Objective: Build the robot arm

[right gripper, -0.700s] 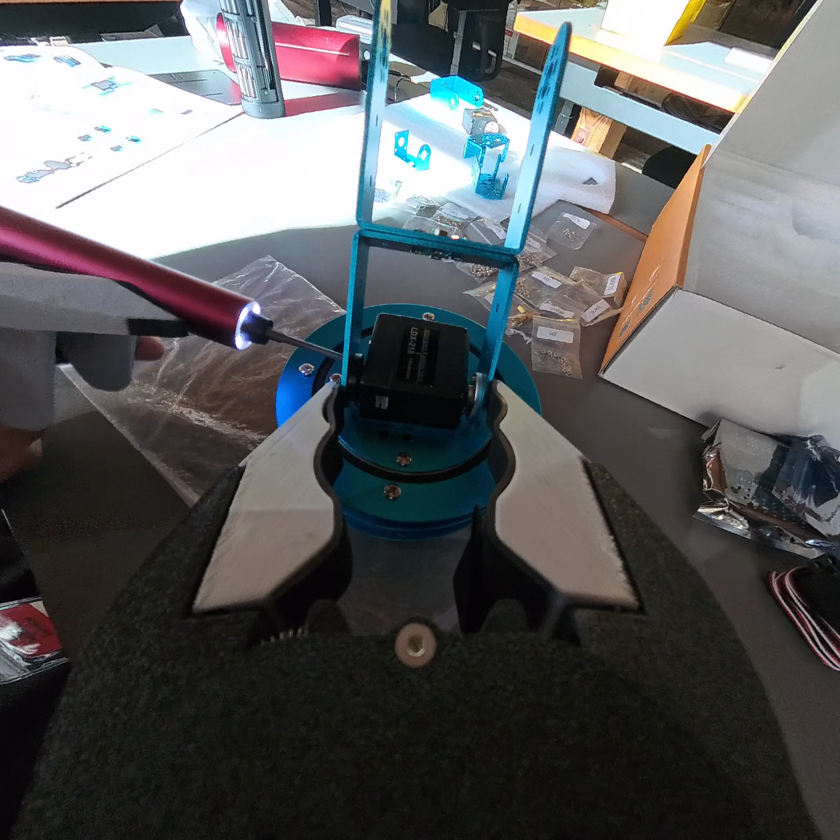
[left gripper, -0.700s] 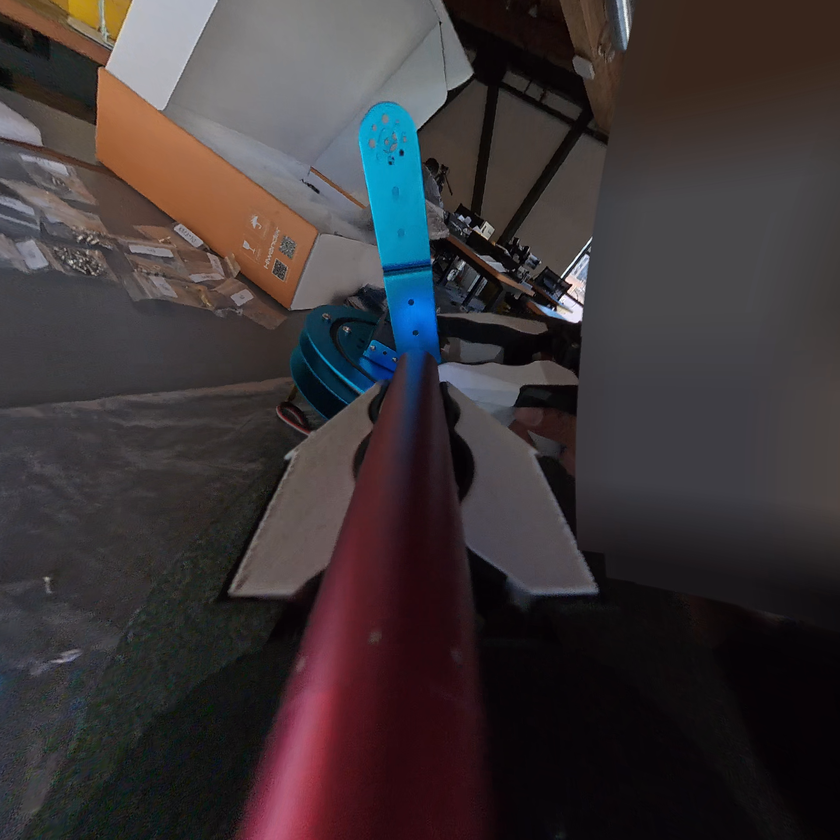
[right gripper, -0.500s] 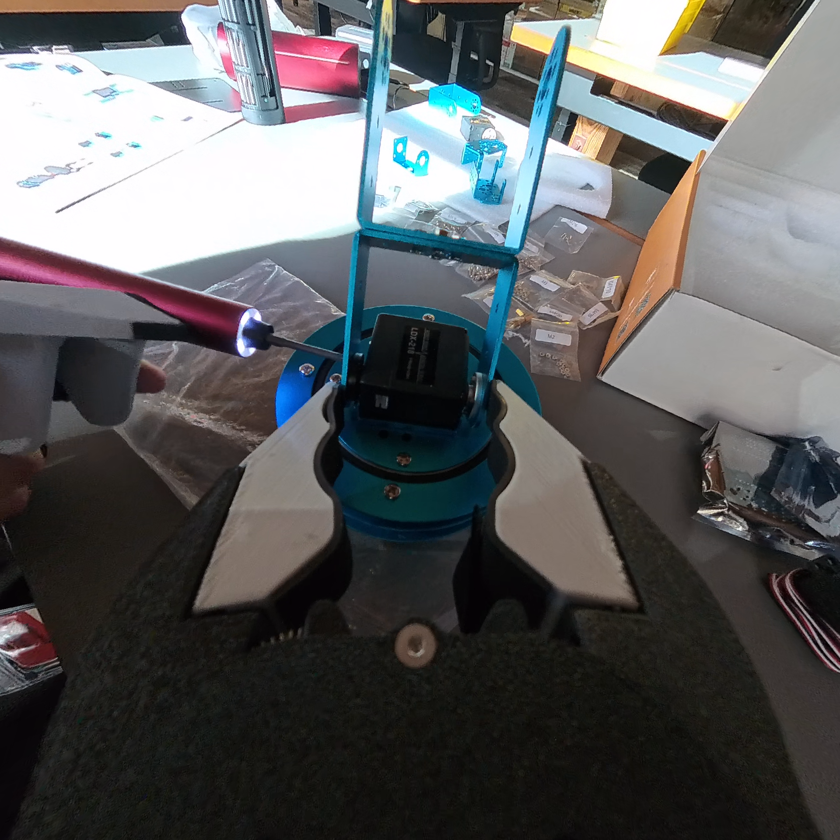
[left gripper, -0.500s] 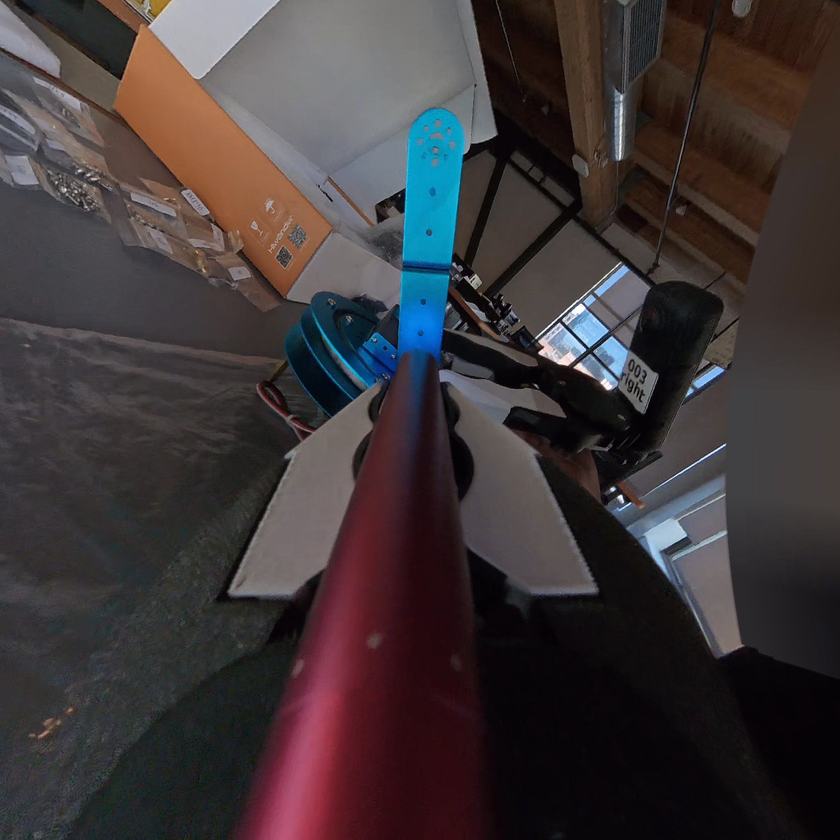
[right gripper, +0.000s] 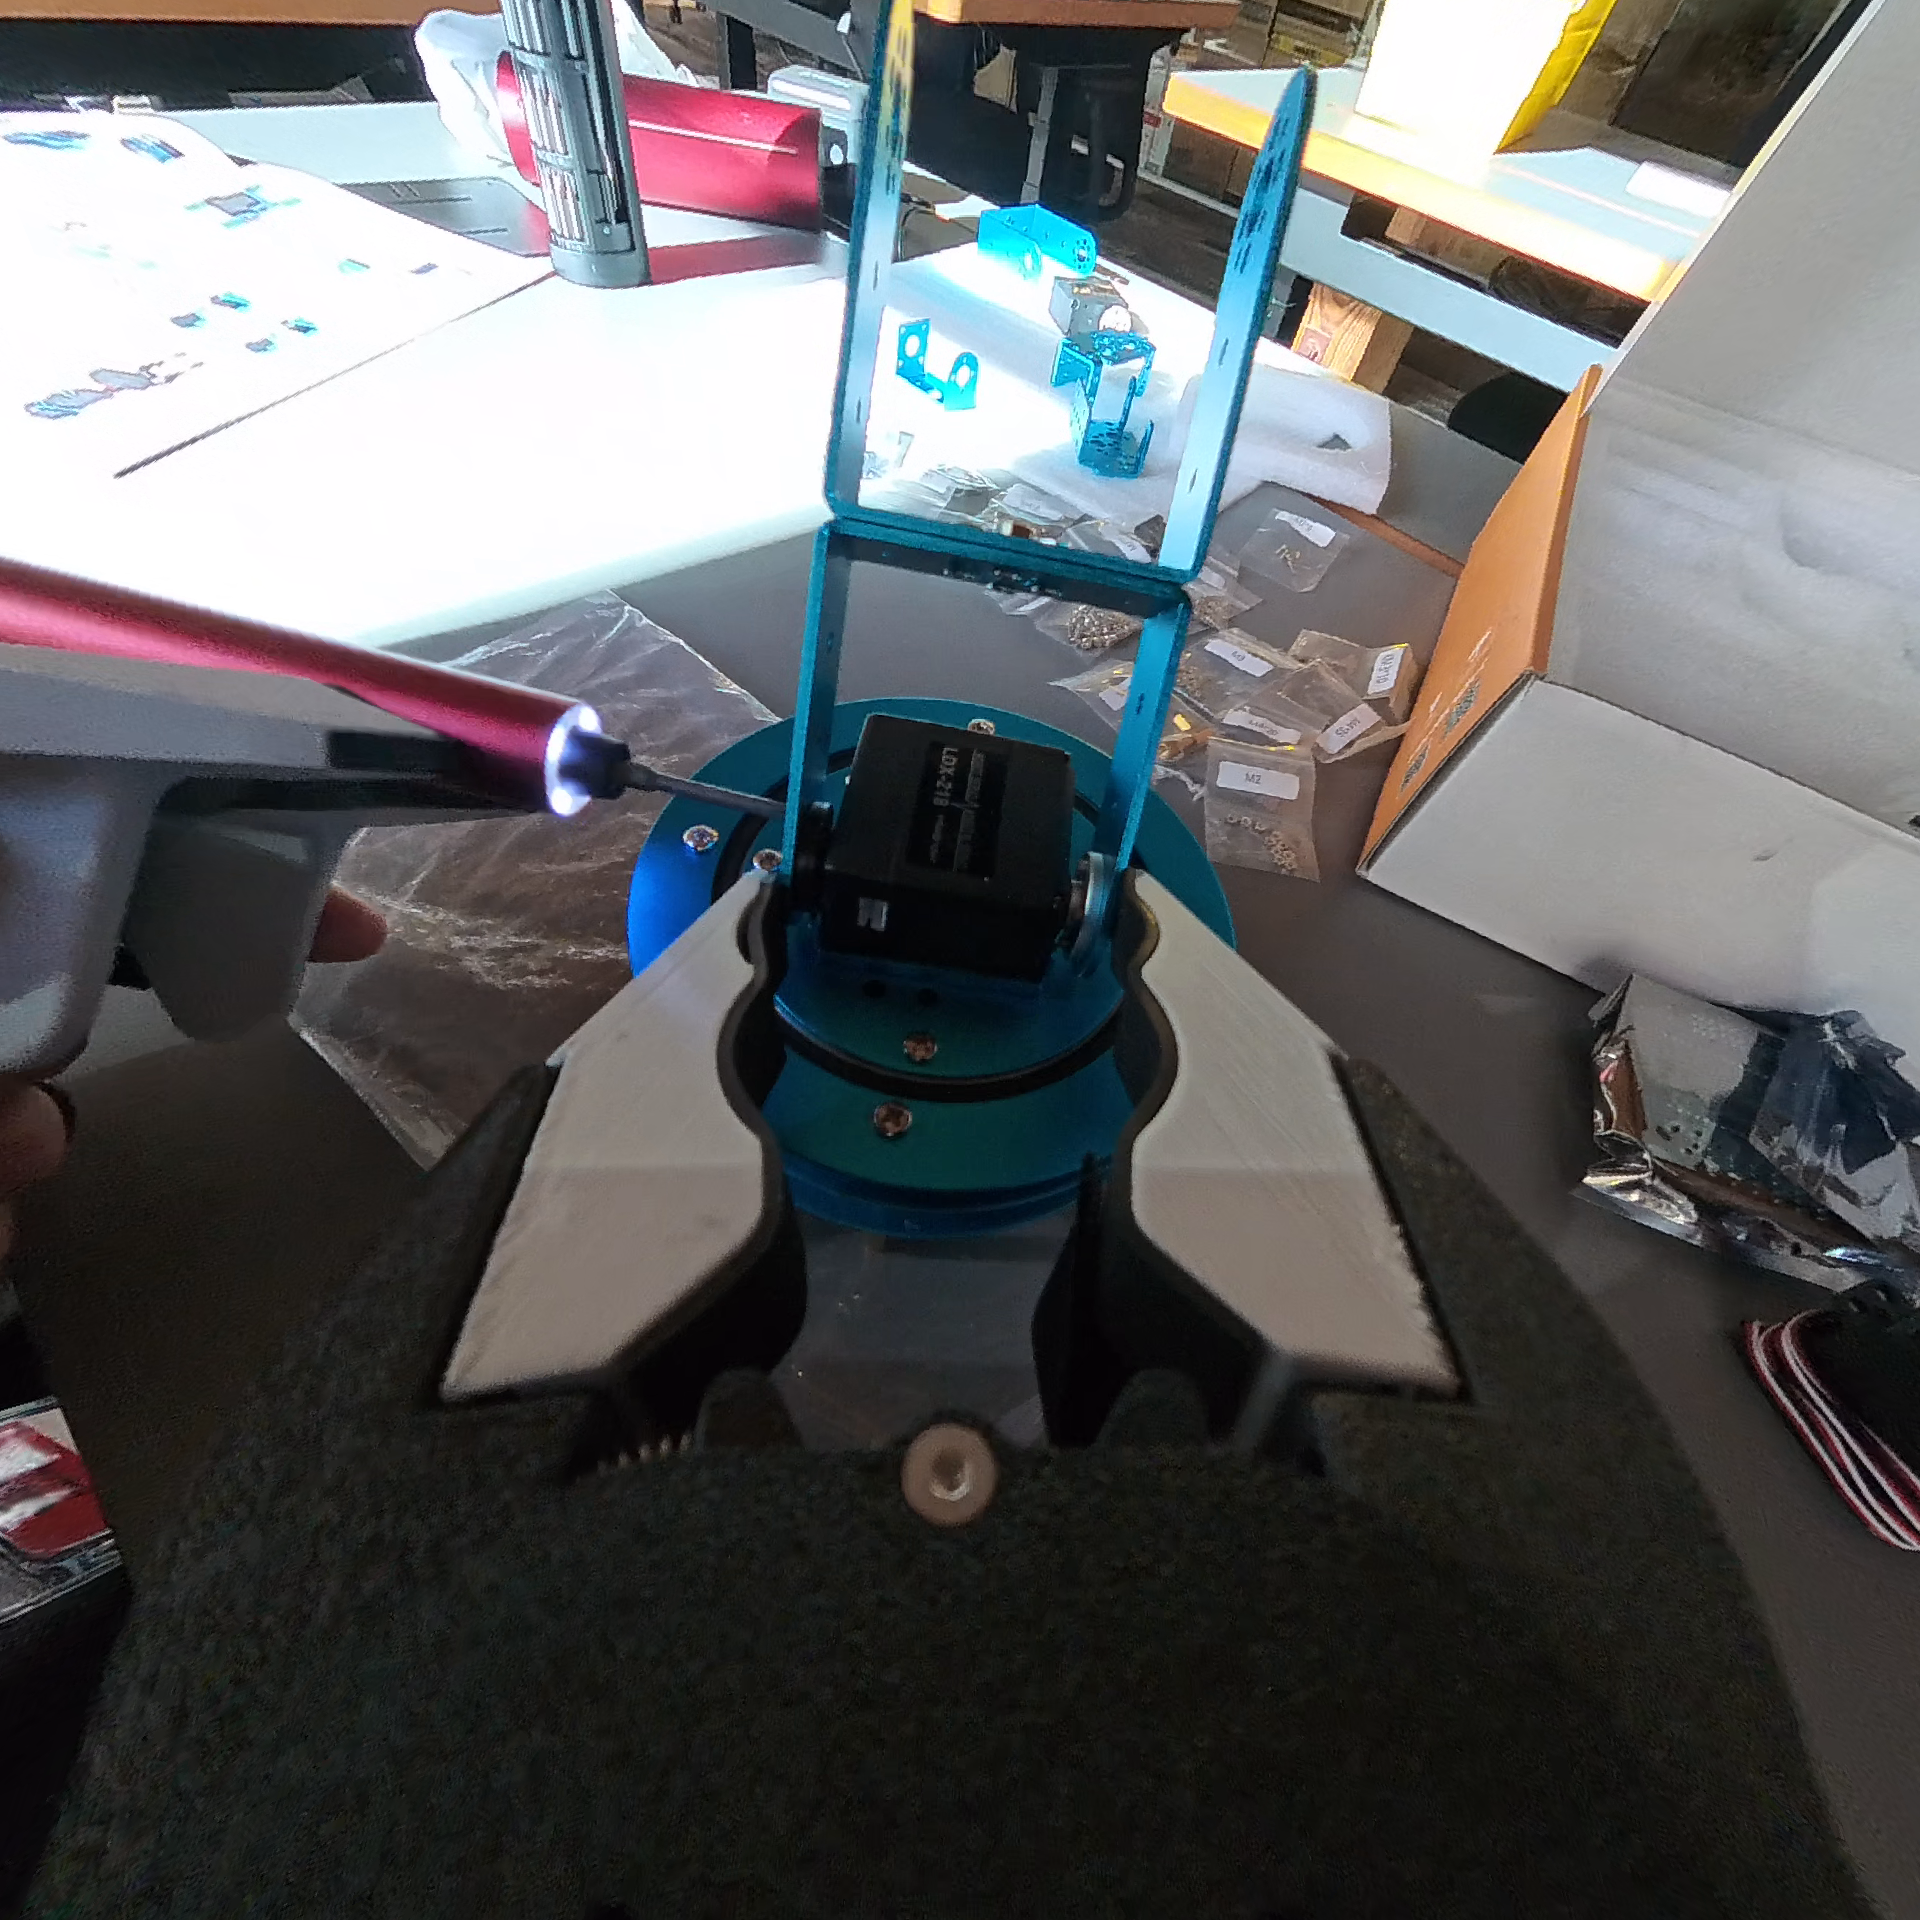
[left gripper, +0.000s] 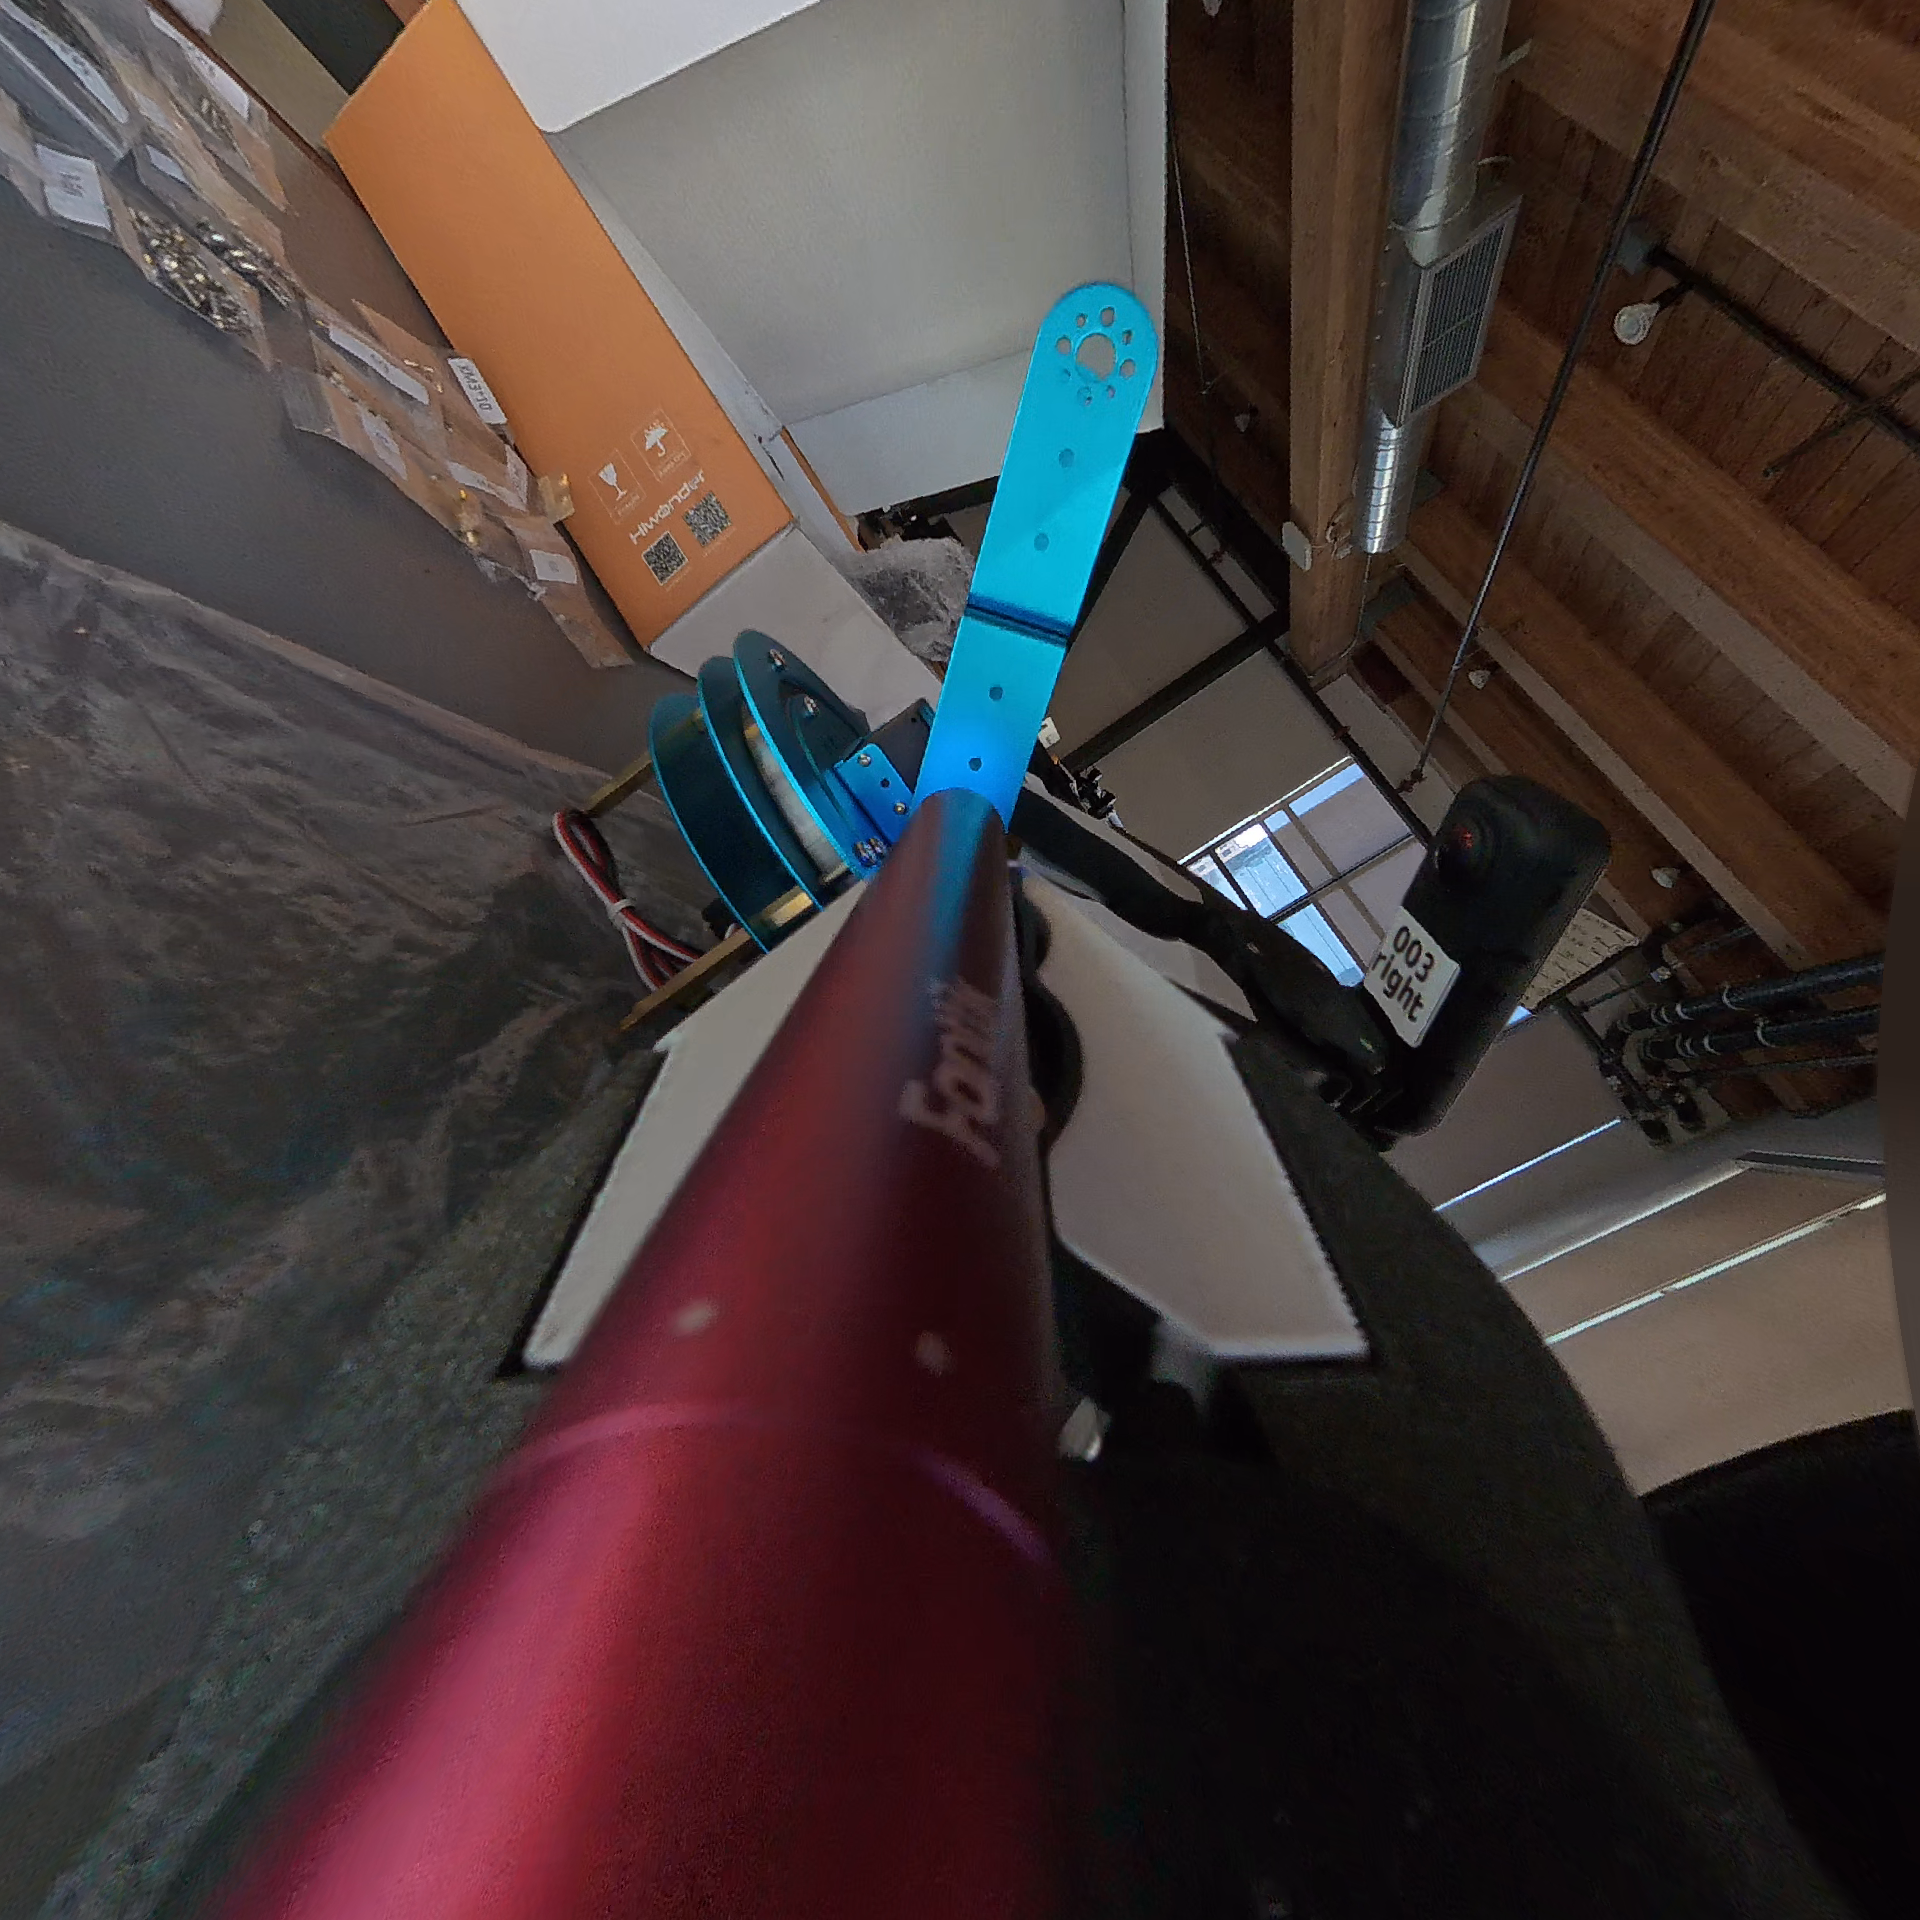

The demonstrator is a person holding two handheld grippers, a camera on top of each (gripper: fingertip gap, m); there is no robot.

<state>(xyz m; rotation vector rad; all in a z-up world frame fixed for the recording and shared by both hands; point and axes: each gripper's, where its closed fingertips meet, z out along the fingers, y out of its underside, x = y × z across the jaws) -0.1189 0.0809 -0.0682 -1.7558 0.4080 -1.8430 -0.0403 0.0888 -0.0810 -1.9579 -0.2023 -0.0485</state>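
At the centre of the right view your right gripper (right gripper: 940, 935) clamps the blue base (right gripper: 914, 1143) to steady it, while your left gripper (left gripper: 1023, 971), at mid-left, grips the red screwdriver (right gripper: 312, 665) whose bit meets the bracket (right gripper: 821, 665).

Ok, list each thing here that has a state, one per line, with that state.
left gripper: shut on the red screwdriver
red screwdriver: tip light on, bit against the blue bracket
right gripper: shut on the blue round base
blue bracket: upright over the black servo
orange-and-white box: open
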